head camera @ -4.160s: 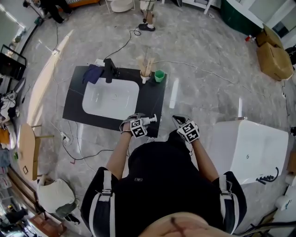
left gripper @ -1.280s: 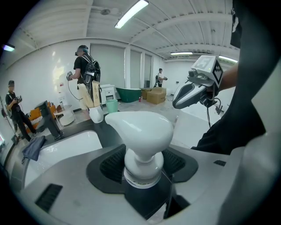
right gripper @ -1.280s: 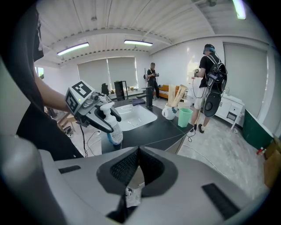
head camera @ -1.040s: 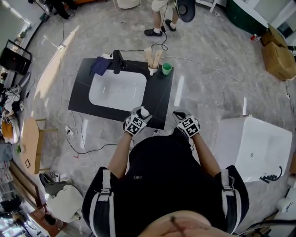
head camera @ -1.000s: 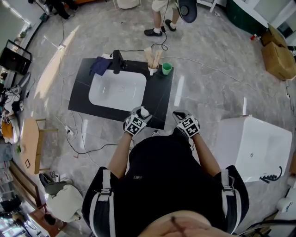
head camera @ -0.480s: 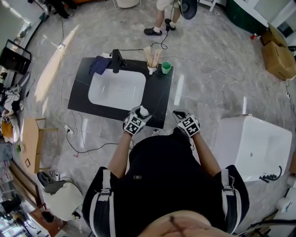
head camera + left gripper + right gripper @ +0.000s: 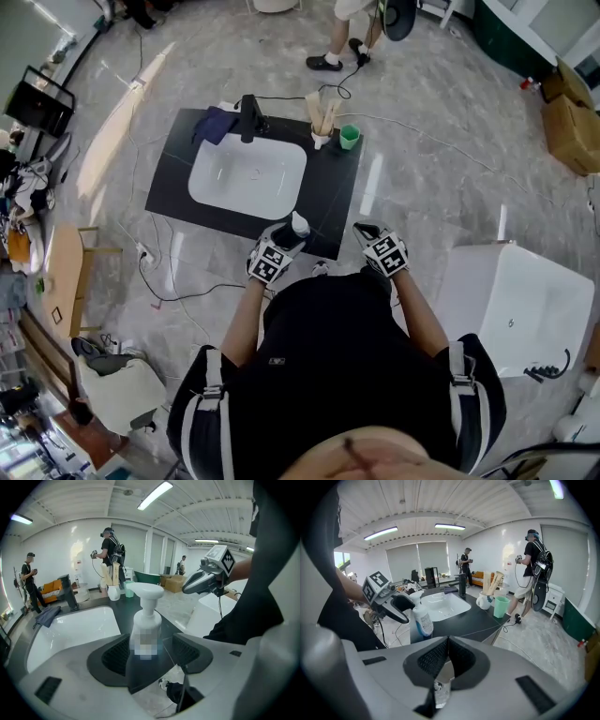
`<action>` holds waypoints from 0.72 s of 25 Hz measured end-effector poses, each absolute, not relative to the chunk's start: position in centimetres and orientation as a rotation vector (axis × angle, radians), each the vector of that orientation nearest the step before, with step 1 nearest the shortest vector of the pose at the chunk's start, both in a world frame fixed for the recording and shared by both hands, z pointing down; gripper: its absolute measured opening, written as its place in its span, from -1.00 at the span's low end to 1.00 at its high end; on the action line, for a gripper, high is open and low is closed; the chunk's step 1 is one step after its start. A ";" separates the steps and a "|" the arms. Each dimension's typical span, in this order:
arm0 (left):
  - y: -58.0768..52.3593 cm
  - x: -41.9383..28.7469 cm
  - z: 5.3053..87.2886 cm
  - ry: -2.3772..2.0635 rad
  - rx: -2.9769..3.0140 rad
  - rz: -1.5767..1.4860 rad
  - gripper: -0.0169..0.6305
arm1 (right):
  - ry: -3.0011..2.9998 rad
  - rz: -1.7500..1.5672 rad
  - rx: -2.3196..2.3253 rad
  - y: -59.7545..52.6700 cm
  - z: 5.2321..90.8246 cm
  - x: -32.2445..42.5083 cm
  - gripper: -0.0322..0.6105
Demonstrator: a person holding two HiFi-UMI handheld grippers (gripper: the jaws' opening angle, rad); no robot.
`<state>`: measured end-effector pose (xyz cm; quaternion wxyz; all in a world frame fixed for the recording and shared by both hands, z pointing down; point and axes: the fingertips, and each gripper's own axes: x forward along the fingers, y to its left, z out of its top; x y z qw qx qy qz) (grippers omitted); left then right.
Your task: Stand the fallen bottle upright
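Bottle upright near the counter's front edge.
The white pump bottle [image 7: 299,225], blue-labelled with its pump head on top, stands straight on the black counter [image 7: 328,202]. It is at about 5 o'clock from the white basin [image 7: 248,175], close to the near edge. It sits between the jaws of my left gripper [image 7: 287,240], which are opening, with a gap showing beside it.
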<state>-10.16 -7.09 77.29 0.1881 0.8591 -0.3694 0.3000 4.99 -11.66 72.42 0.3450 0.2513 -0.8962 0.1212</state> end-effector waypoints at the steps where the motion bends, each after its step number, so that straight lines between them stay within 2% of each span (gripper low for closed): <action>1: -6.5 -10.5 77.0 -1.043 2.412 0.839 -0.14 | -2.331 0.308 0.654 -11.7 72.4 4.8 -0.71; 4: -5.5 -11.6 75.9 -1.075 2.402 0.781 -0.16 | -2.365 0.255 0.649 -12.1 71.7 3.6 -0.71; 5: -5.3 -12.0 75.2 -1.100 2.393 0.741 -0.26 | -2.368 0.246 0.640 -12.0 71.5 3.4 -0.71; 7: -5.2 -12.9 74.0 -1.172 2.366 0.630 -0.71 | -2.375 0.233 0.635 -12.0 71.3 3.0 -0.71; 8: -5.4 -13.5 73.6 -1.210 2.347 0.565 -0.85 | -2.382 0.226 0.638 -12.2 71.1 2.7 -0.71; 12: -6.2 -14.9 72.3 -1.300 2.297 0.412 -0.90 | -2.426 0.185 0.599 -12.0 71.0 1.5 -0.71; 18: -6.5 -15.1 71.5 -1.330 2.311 0.420 -0.90 | -2.422 0.180 0.543 -11.8 70.9 1.1 -0.71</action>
